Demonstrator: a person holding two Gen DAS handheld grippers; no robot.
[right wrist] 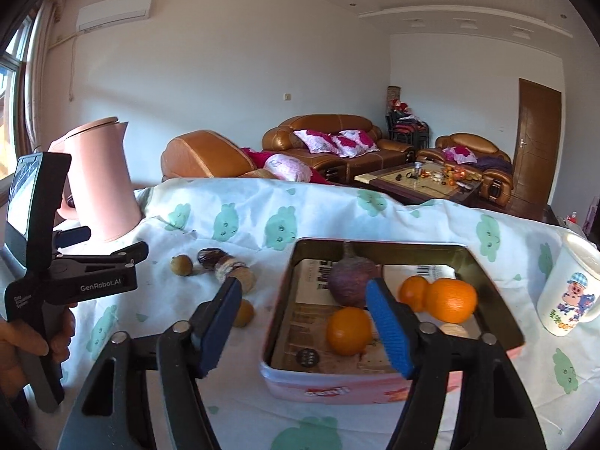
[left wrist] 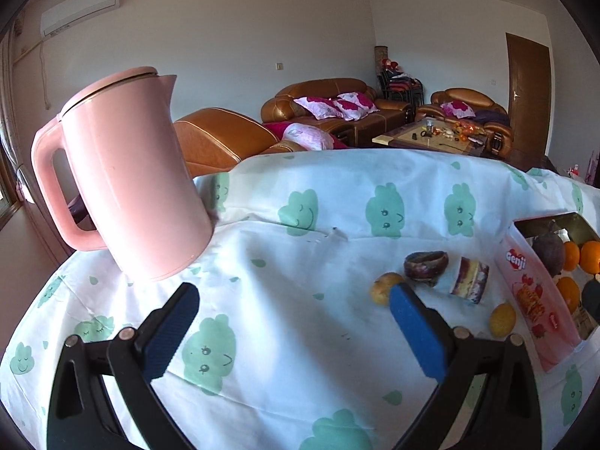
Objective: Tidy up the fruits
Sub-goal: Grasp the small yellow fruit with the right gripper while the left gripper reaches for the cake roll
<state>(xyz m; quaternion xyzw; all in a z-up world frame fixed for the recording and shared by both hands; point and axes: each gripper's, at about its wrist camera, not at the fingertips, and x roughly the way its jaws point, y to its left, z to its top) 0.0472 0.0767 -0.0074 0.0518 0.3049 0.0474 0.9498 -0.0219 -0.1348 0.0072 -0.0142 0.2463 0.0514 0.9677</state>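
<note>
A pink tin (right wrist: 375,245) holds a dark purple fruit (right wrist: 350,281) and three oranges (right wrist: 348,330). My right gripper (right wrist: 304,287) hovers over the tin's near left part, open, with nothing between its pads. Left of the tin, on the cloth, lie a small brown fruit (right wrist: 181,264), a dark halved fruit (right wrist: 210,257), a sliced piece (right wrist: 236,273) and a yellow fruit (right wrist: 245,313). My left gripper (left wrist: 292,292) is open and empty above the cloth. The brown fruit (left wrist: 380,287) sits just behind its right finger. The tin (left wrist: 525,281) is at the right edge of the left wrist view.
A pink kettle (left wrist: 127,187) stands at the table's far left corner, close to the left gripper (right wrist: 108,243), which a hand holds. A white cartoon mug (right wrist: 566,292) stands right of the tin. The table carries a white cloth with green prints (left wrist: 300,206). Sofas lie beyond its far edge.
</note>
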